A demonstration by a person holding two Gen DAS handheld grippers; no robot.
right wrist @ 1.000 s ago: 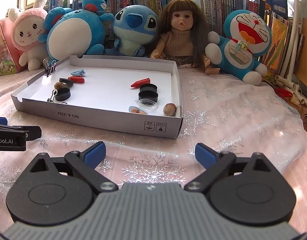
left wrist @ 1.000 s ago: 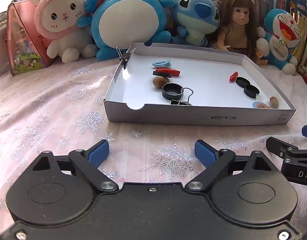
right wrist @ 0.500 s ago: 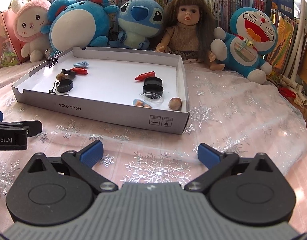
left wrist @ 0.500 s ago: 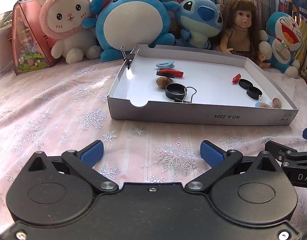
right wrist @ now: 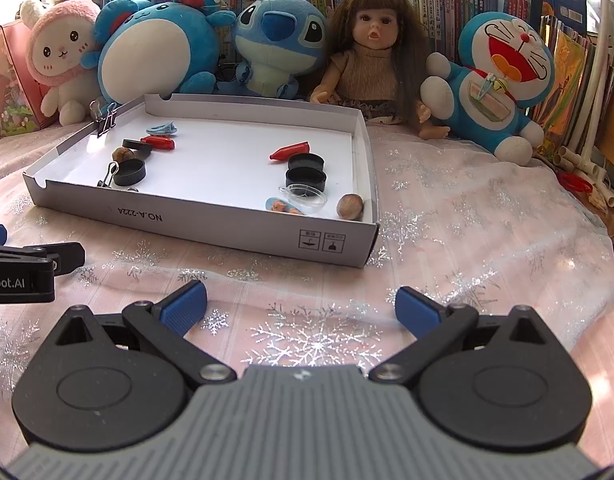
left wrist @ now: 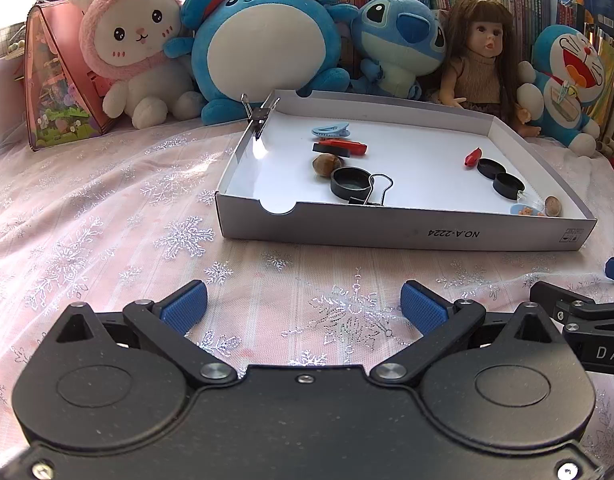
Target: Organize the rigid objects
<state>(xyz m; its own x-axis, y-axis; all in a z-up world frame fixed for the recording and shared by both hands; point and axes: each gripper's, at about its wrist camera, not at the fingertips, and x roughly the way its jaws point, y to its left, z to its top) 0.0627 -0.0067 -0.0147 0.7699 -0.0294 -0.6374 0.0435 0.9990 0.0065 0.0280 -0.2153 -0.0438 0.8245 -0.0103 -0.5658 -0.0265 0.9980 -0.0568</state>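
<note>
Tongs on both the left gripper (left wrist: pixel 303 306) and right gripper (right wrist: pixel 301 306) stand spread with nothing between them above the snowflake cloth (left wrist: pixel 107 216), near the white tray (left wrist: pixel 387 236) (caps, clips and nuts scattered inside).

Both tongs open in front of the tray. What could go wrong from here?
1. The two black round caps touch, with a clear plastic lid against them; gripping one may shove the others.
2. The black binder clip touches another black cap and may drag along.
3. The brown nut by the white cardboard tray's wall leaves little finger room.
</note>
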